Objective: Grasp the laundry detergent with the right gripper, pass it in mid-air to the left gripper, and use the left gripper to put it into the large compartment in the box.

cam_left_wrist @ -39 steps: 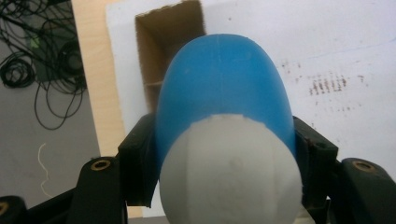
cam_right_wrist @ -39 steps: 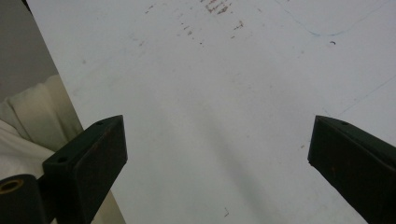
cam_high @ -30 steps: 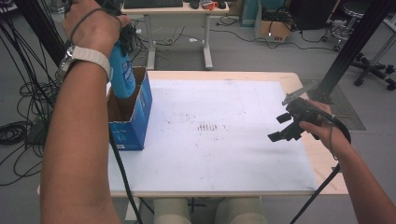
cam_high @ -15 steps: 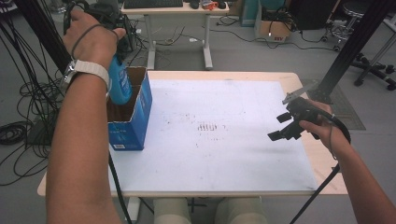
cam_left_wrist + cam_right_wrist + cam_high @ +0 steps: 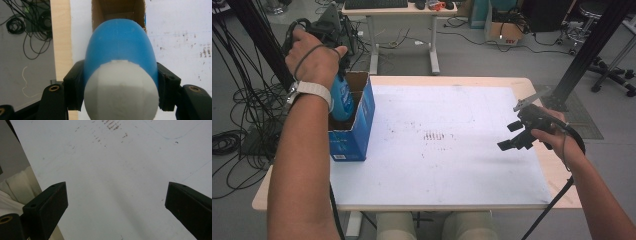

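Observation:
A blue bottle (image 5: 341,101) with a white cap (image 5: 121,95) hangs cap-up, its lower end inside an open blue cardboard box (image 5: 358,131) at the table's left edge. My left gripper (image 5: 120,87) is shut on the bottle just below the cap, a black pad (image 5: 73,87) pressing on each side. In the left gripper view the box's brown inside (image 5: 117,10) lies straight below the bottle. My right gripper (image 5: 511,136) hovers over the right part of the white sheet, open, nothing between its jaws (image 5: 116,202).
A white sheet (image 5: 452,165) with faint brown marks covers the wooden table (image 5: 542,90). Cables (image 5: 232,140) lie on the floor to the left. A desk (image 5: 402,15) stands behind, and a black frame post (image 5: 592,45) rises at the far right.
My left hand has come down with the blue bottle, whose lower end now sits in the box. The right gripper has stayed where it was.

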A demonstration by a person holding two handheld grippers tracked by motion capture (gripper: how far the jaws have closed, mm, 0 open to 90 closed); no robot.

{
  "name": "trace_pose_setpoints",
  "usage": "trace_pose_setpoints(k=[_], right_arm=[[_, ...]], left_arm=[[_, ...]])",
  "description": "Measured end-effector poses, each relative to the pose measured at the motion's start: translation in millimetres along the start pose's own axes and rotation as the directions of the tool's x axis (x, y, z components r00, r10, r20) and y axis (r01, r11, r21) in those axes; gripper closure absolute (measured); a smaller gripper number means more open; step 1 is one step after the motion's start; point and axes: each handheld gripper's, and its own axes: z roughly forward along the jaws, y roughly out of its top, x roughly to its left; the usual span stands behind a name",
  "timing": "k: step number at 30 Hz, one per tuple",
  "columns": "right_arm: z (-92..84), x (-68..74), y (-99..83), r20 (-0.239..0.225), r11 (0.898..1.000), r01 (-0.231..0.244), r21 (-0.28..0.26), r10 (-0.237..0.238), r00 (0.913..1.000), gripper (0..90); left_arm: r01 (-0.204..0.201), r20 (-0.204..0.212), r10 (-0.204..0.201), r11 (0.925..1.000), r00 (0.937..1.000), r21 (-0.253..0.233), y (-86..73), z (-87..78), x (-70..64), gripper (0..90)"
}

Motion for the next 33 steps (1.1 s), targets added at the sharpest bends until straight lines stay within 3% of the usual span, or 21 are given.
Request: trace_pose_setpoints(k=[12,21,33], right_arm=[[0.9,-0.4,-4.2,0.001,0.999,-0.036,0.022,0.036,0.9993,4.1],[2.2,-1.6,-4.0,0.005,0.999,-0.038,0.007,0.038,0.9993,4.1],[4.7,-3.0,-5.2,0.004,0.999,-0.047,0.015,0.046,0.9989,4.1]], left_arm=[[-0.022,0.019,0.021,0.999,0.9996,0.038,-12.9,58.2,-10.1,37.6],[-0.03,0.015,0.029,0.9973,0.9995,0.066,-21.0,93.1,-15.9,37.6],[-0.021,0.025,0.019,0.9976,0.9995,0.066,-24.2,115.7,-16.4,37.6]])
